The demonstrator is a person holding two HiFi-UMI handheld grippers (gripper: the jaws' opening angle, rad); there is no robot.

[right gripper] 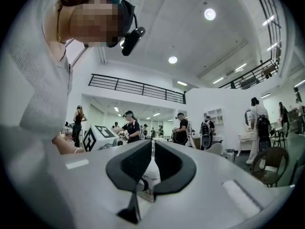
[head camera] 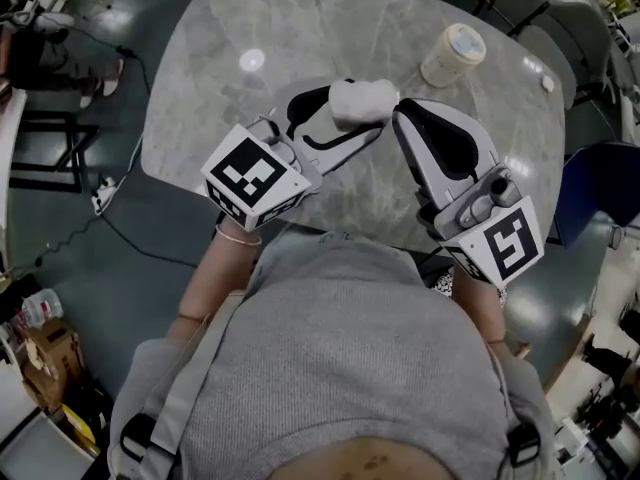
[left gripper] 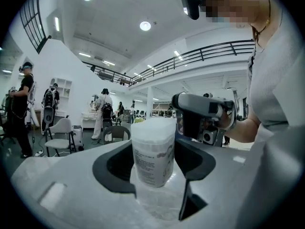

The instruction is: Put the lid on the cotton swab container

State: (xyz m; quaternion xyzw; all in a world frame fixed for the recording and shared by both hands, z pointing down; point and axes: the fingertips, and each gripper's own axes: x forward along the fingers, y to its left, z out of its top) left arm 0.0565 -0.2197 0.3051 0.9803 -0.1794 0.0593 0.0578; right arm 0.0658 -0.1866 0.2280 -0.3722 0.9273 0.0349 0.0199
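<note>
Now left tool (left gripper: 153,171) clamps cylindrical plastic cotton swab container (left gripper: 152,144).

Container (head camera: 362,101) in left tool (left gripper: 153,163), right tool (head camera: 398,114) just beside.

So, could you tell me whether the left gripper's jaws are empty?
No, the left gripper has its jaws closed on either side of the container, which stands upright between them.

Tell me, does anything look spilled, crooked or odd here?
Nothing stands out. The left claw grips the cotton swab tub firmly, up above the table, and no spill shows on the table.
</note>
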